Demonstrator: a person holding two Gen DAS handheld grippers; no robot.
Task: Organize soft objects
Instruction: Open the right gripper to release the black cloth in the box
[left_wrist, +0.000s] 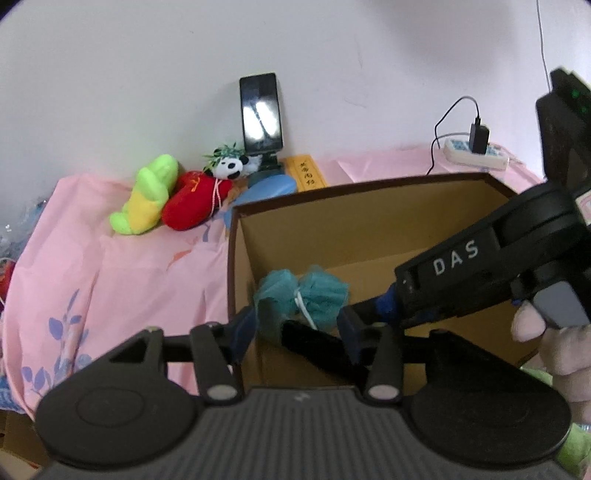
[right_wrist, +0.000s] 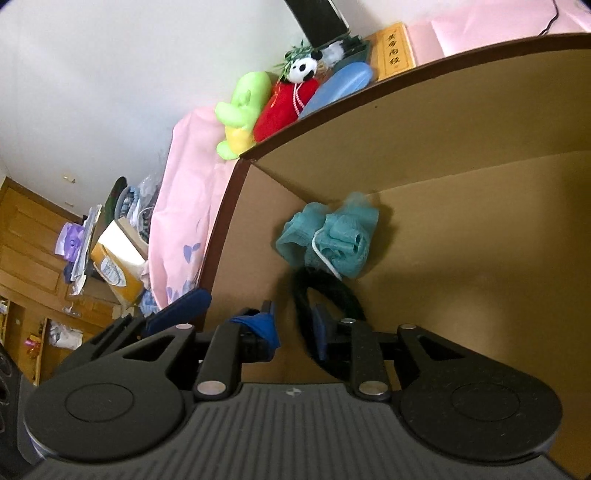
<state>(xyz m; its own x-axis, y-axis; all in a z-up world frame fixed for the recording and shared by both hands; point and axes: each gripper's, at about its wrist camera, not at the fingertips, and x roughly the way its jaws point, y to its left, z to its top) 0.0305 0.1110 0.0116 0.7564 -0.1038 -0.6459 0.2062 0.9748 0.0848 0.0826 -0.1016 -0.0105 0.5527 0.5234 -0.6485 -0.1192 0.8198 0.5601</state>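
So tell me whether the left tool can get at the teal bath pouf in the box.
Probably yes: the teal bath pouf lies uncovered in the open cardboard box, just ahead of the left tool, though the right tool crowds alongside.

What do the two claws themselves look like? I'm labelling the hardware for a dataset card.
Both claws are matte black plastic with a ribbed grey top plate, two round discs and silver pivot pins. The left claw and right claw have dark blue finger pads. The right one's side bears white "DAS" lettering, with green lights on its rear block.

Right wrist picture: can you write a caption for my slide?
Open right gripper reaching into the cardboard box where a teal mesh pouf and black fuzzy band lie.
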